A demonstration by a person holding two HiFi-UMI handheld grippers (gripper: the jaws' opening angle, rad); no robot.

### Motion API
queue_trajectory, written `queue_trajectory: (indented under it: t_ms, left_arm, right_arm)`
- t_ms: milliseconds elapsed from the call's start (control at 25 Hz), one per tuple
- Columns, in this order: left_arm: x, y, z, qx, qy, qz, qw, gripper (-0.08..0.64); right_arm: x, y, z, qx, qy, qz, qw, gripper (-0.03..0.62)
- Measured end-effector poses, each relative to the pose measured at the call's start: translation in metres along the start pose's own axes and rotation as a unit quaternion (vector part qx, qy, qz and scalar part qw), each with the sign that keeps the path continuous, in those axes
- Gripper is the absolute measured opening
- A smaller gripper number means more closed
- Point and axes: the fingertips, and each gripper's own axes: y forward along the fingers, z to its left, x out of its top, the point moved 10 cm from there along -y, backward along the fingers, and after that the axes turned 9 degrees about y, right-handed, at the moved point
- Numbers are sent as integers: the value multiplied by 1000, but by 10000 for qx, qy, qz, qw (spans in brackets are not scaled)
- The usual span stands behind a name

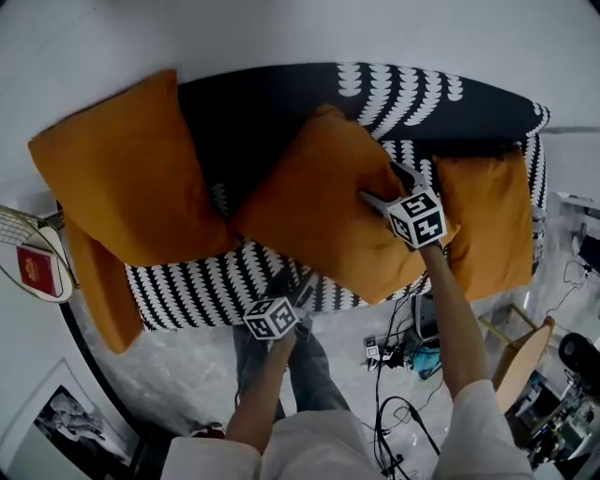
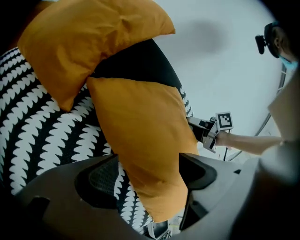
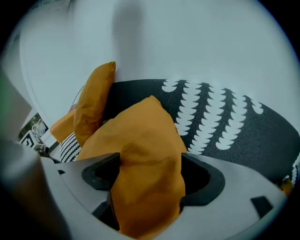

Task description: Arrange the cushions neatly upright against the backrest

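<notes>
Where the sofa's [image 1: 187,291] left end meets the wall [image 1: 281,28], a left cushion [image 1: 122,169] leans on the backrest [image 1: 253,103]. Left gripper [image 1: 298,287] and right gripper [image 1: 384,187] each clamp the tilted middle cushion [image 1: 319,211] above the seat; a right cushion [image 1: 487,225] lies beyond. Cables [image 1: 394,361] clutter the floor [image 1: 187,375].

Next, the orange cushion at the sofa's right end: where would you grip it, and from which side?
Probably its front edge, approached from the open front of the sofa. The right-end cushion seems to lie flat, with that thin edge free at the seat front, while the middle cushion crowds its inner side.
</notes>
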Motion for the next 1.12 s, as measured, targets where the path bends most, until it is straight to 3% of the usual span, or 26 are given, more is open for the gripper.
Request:
queue_trajectory:
  t_ms: [320,440,520,680,720,920,1120]
  left_arm:
    - [1,37,14,-44,-663,41,9978,388]
    - [7,50,17,-206,-682,244,9972,385]
    - [10,54,17,-264,-585,319,9974,358]
    - [15,52,11,-337,-498,277,9978,171]
    - [15,50,9,-357,-521,256,9977,152]
    - [16,41,-11,-516,-72,318,9981,115]
    - [21,11,-39,-798,595,163,9949,115]
  right_arm:
    - [5,29,-6,288,-39,639,9975,387]
    - [4,35,-4,288,-91,788,9964,325]
    - [2,38,-2,267,-104,849,9960,266]
    - [3,35,4,197,-229,784,9965,117]
    - [3,33,5,216,-206,744,9968,91]
    - [-1,14,3,221,-105,374,9990,66]
    - [-8,-50,14,154,114,-632,9978,63]
